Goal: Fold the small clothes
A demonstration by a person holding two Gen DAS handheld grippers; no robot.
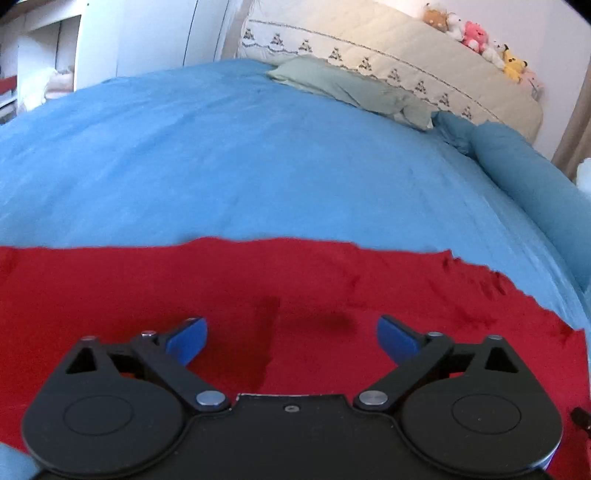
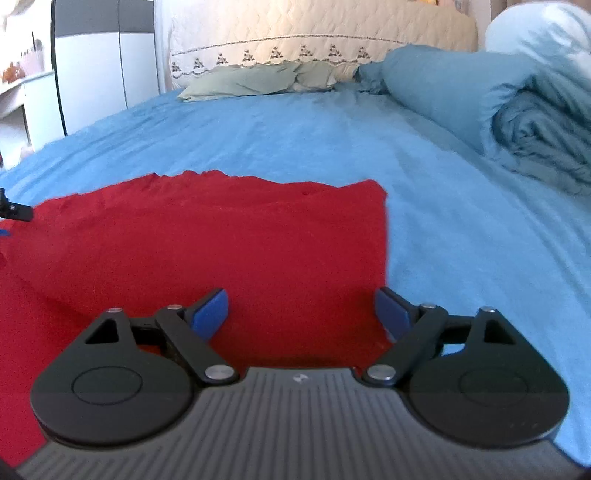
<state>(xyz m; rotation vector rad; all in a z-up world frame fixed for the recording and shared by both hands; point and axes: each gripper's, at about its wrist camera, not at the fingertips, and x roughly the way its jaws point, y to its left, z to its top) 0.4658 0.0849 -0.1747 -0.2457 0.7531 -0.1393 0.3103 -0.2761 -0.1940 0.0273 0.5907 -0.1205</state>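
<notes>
While spread flat on the blue bed for folding, red garment at six o'clock; left tongs and right tongs released, gaping over it, grasping nothing; right set poised at its right edge.

The red garment is a soft, matt knit cloth with a slightly fuzzy nap, lying on a blue bedsheet of matt, faintly brushed fabric. The left gripper is matt black plastic with shiny round metal pins and smooth blue pads, while the right gripper has the same black plastic, a ribbed grey plastic body and blue pads. The cream headboard cover is quilted, stitched cloth, and the rolled duvet looks like soft, creased cotton.
</notes>
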